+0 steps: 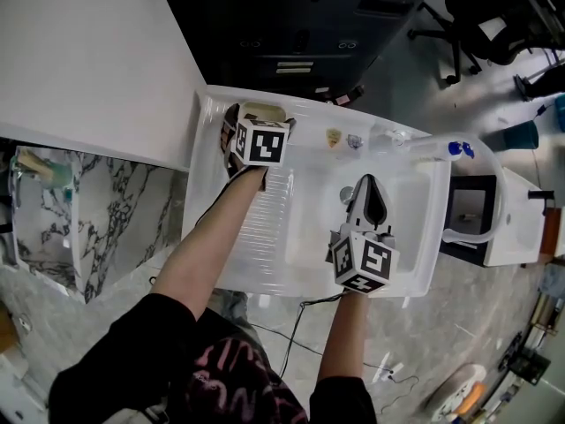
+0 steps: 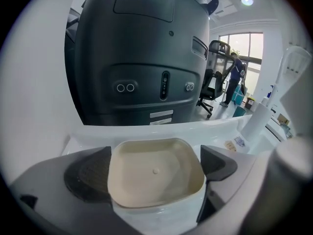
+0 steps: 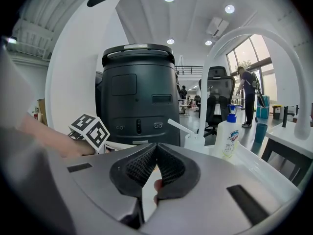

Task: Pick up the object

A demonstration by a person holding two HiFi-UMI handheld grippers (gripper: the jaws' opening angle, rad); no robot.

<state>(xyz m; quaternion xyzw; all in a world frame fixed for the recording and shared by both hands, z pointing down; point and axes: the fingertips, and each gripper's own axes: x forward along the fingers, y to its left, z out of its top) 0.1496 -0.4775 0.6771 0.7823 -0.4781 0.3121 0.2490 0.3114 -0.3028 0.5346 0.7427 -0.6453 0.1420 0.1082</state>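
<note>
A cream square dish [image 1: 265, 110] [image 2: 155, 177] sits in the far left corner of the white sink [image 1: 265, 246]. My left gripper [image 1: 259, 120] [image 2: 154, 173] reaches into that corner, and its wide-set jaws touch the dish on both sides. My right gripper [image 1: 366, 185] [image 3: 155, 153] hovers over the right half of the sink, near the drain [image 1: 346, 194]. It is shut, its ribbed pads [image 3: 139, 165] pressed together with nothing between them. The left gripper's marker cube [image 3: 90, 129] shows in the right gripper view.
A white arched faucet [image 1: 496, 188] [image 3: 254, 48] and a soap pump bottle [image 1: 455, 148] [image 3: 229, 136] stand at the sink's right rim. A tall black machine [image 1: 309, 25] [image 2: 142, 58] stands right behind the sink. A white counter [image 1: 88, 60] adjoins on the left.
</note>
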